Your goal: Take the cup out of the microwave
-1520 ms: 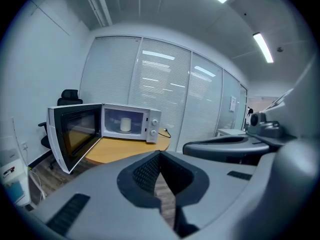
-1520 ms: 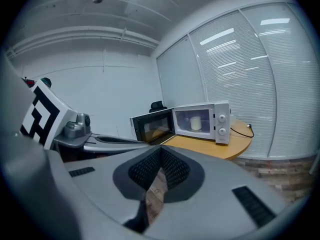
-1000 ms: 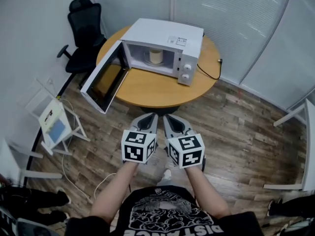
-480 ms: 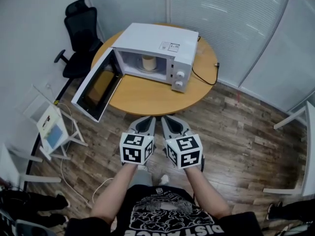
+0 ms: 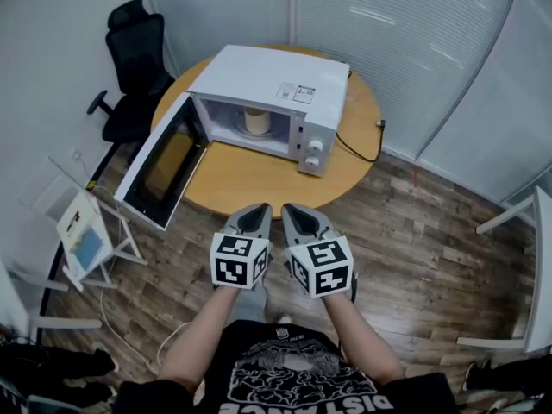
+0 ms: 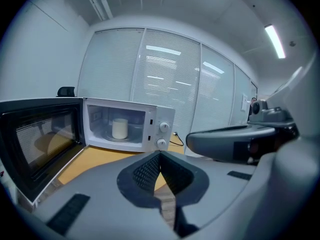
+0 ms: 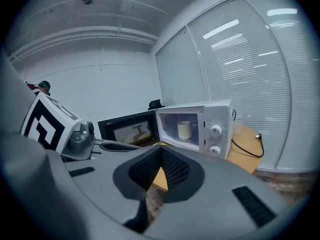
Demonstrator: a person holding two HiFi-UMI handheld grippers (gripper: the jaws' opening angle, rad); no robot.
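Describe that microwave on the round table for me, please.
The microwave is a white box with two round knobs on its front panel. It stands on the round wooden table, its dark-windowed door swung wide open. A pale cup stands upright inside. A black cable trails from behind it.

Grey left claw (image 5: 261, 208), grey right claw (image 5: 290, 208), black-and-white marker cubes (image 5: 241, 261), black printed T-shirt (image 5: 293, 379)

A: Unit count, appliance and contents?
B: One microwave (image 5: 276, 80), two knobs (image 5: 316, 146), one cup (image 5: 255, 121).
A: Furniture and tools?
B: One table (image 5: 259, 179), one chair (image 5: 138, 54), two tools: left gripper (image 5: 256, 209), right gripper (image 5: 291, 209).
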